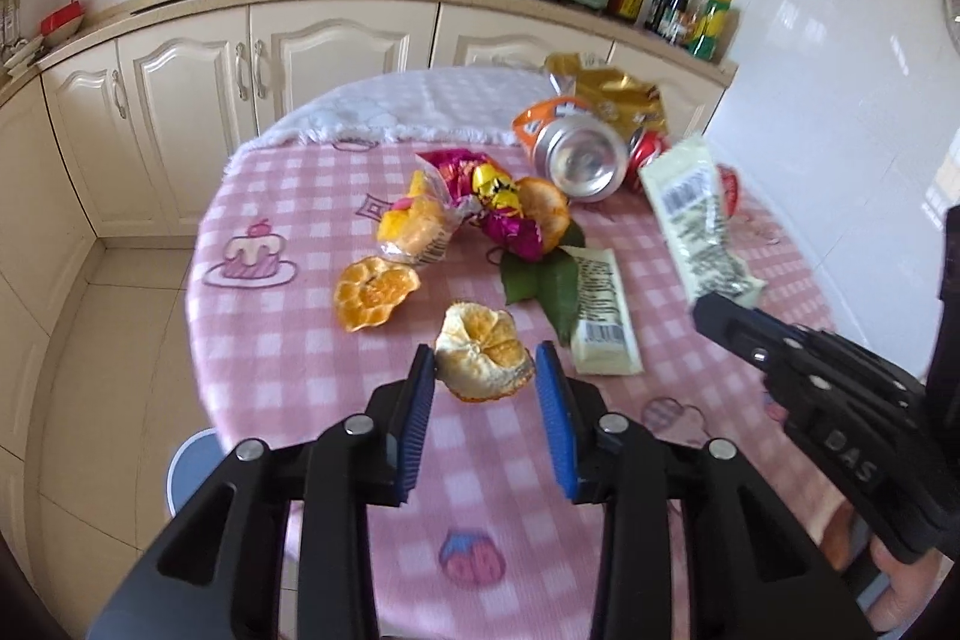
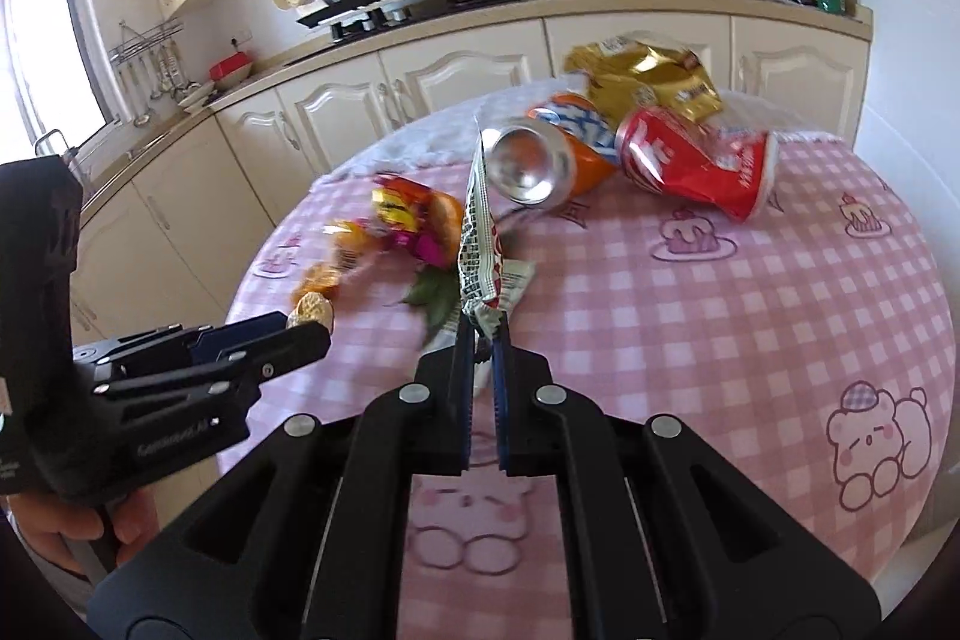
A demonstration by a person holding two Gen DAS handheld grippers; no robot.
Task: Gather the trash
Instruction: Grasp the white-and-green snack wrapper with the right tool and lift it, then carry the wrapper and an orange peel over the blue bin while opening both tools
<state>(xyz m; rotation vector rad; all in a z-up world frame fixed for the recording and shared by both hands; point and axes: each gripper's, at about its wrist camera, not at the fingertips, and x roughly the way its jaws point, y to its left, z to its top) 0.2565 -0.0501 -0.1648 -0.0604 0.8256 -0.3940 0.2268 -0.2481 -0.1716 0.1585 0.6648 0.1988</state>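
Trash lies on a round table with a pink checked cloth. My left gripper is open, its blue pads either side of an orange peel near the front. My right gripper is shut on a pale green snack wrapper and holds it up above the table; the wrapper also shows in the left wrist view. A second pale wrapper lies flat by green leaves. More peels, bright candy wrappers, an orange can, a crushed red can and a gold bag lie further back.
A white towel covers the table's far side. Cream kitchen cabinets and a counter with pots, a stove and bottles stand behind. A blue stool sits at the table's left front. Tiled floor lies to the left.
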